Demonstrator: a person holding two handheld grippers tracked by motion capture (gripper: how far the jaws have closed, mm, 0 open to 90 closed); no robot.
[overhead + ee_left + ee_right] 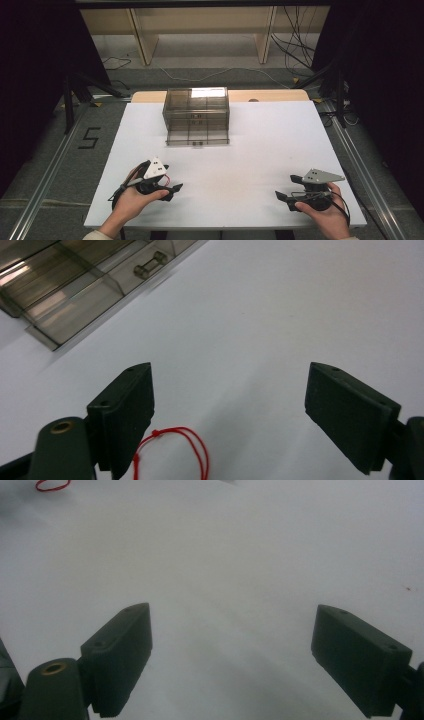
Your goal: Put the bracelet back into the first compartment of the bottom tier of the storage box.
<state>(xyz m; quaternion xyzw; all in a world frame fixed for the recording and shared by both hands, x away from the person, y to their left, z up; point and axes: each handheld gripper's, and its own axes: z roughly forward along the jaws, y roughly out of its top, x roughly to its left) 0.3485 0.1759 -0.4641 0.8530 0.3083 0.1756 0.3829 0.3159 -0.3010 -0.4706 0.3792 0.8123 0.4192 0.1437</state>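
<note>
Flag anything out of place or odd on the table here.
One stray item: a loop of thin red string lies on the white table just in front of the left tongs. Otherwise the smoky clear drawer box sits square at the far edge, bottom drawer slightly pulled out.

Desk (260, 145): white top, matt, smooth; bare wood edge at far side. Drawer box (196, 116): smoky clear plastic, glossy, with small metal-look handles. Jaws of each hand-held gripper: black, matt plastic. Red loop (172, 452): thin string. Floor (70, 165): grey, rough carpet.
</note>
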